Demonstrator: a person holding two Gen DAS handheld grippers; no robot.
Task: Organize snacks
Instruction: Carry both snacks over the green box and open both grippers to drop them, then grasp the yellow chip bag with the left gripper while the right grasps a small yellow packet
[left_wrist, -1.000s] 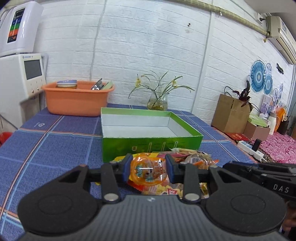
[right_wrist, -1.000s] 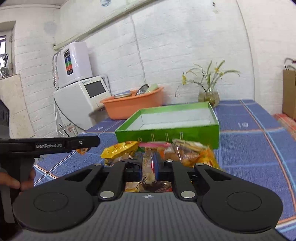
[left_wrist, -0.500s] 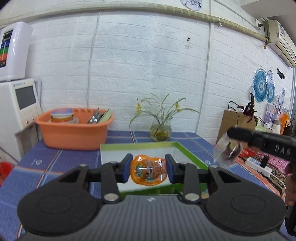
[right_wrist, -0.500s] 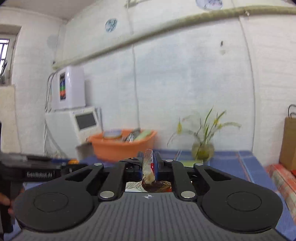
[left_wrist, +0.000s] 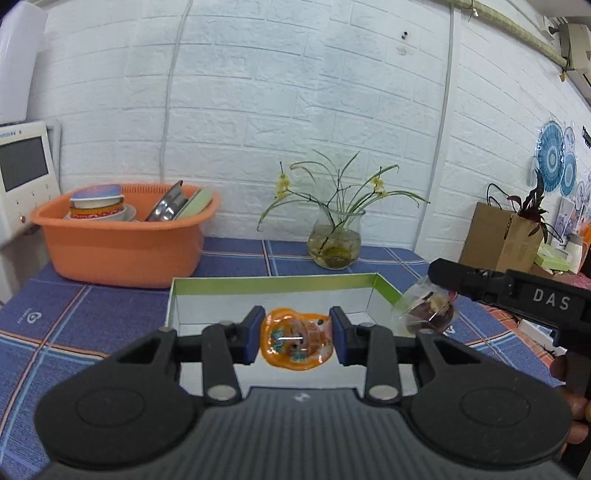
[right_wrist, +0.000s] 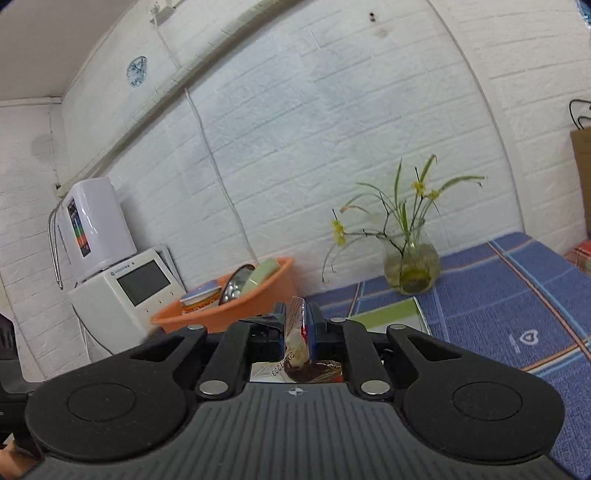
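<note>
My left gripper is shut on an orange jelly snack pack and holds it above the open green box with the white inside. My right gripper is shut on the edge of a clear-wrapped brown snack, which hangs below its fingers. In the left wrist view that right gripper reaches in from the right, and its wrapped snack dangles over the box's right rim. A corner of the green box shows just past the right gripper.
An orange tub of dishes stands at the back left, by a white appliance. A glass vase with flowers is behind the box. A brown paper bag sits at the right. A blue checked cloth covers the table.
Both grippers have lifted their snacks off the pile in front of the box and carried them forward over it. The snack pile has dropped out of view.
</note>
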